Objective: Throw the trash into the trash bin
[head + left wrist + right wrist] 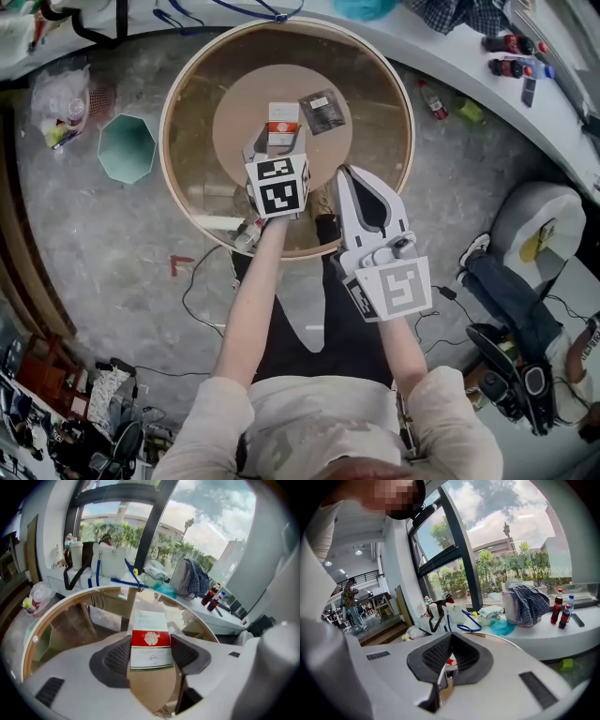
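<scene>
Although the left gripper (279, 142) has its jaws closed on the red-and-white carton (283, 122), the head view puts the teal trash bin (127, 148) down on the speckled grey floor (112, 244), well apart to the left of the round glass counter (187, 89). A dark packet (322, 111) lies just beside the carton. The right gripper (343, 178) hangs over the near rim.

From the left gripper view, the pads (118, 656) meet only the carton's near end. The smooth card could probably slip or swing loose on the carry and fall short of the bin.

From the right gripper view, those jaws are closed on nothing. Beyond them, a white window ledge (543, 634) carries bags (440, 613) and cola bottles (558, 605).
</scene>
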